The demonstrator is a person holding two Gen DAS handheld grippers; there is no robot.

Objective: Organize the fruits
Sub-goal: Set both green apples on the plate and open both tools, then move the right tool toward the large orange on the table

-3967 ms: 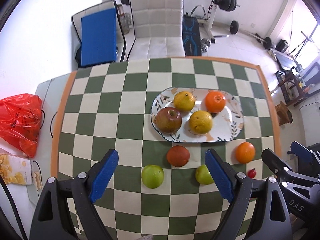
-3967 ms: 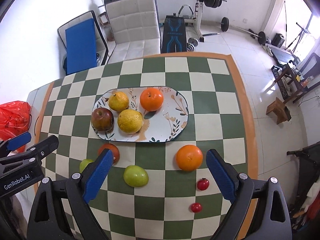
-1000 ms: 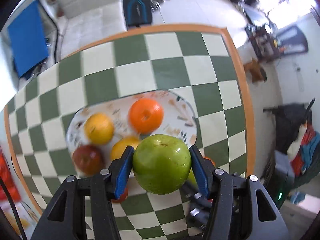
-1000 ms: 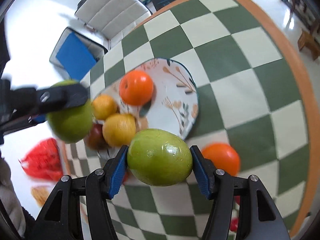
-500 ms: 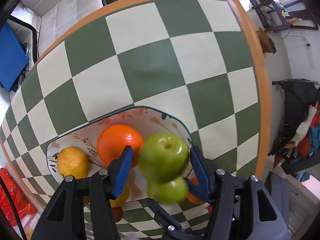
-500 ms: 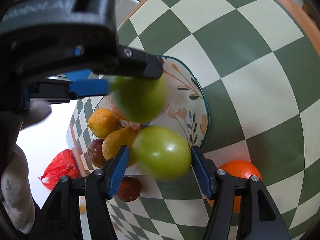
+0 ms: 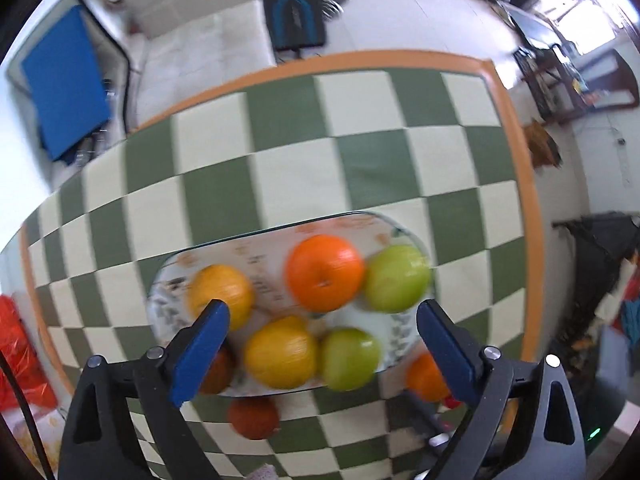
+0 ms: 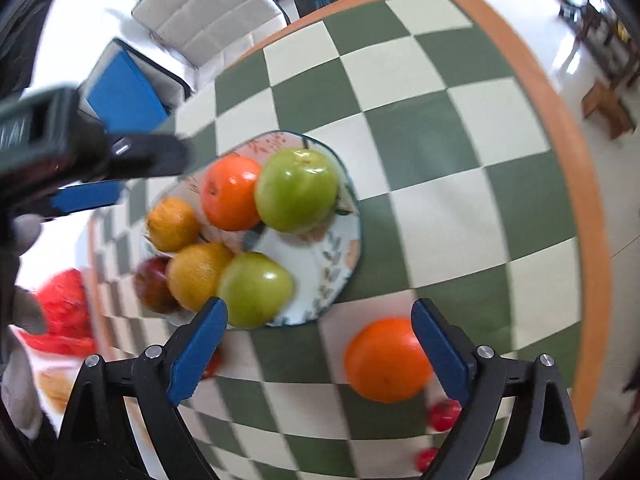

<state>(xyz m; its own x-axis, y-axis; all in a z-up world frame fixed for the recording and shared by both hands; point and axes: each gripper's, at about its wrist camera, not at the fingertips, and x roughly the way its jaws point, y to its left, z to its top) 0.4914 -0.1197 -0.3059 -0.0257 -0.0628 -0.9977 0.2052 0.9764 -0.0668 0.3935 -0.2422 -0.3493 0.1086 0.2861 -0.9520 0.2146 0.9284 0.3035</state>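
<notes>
Both grippers, left gripper [image 7: 320, 332] and right gripper [image 8: 318, 328], have jaws spread, empty. Risk: green apple [image 8: 297, 189] at plate [image 8: 344, 264] rim, 1 o'clock, could roll onto worktop [image 8: 460, 120] if nudged.

You were working in a home room doubling as a gym: a checkered dining table [image 7: 304, 168] stood by a padded white chair [image 8: 208, 12], with a weight bench [image 7: 294, 0] on the tiled floor.
</notes>
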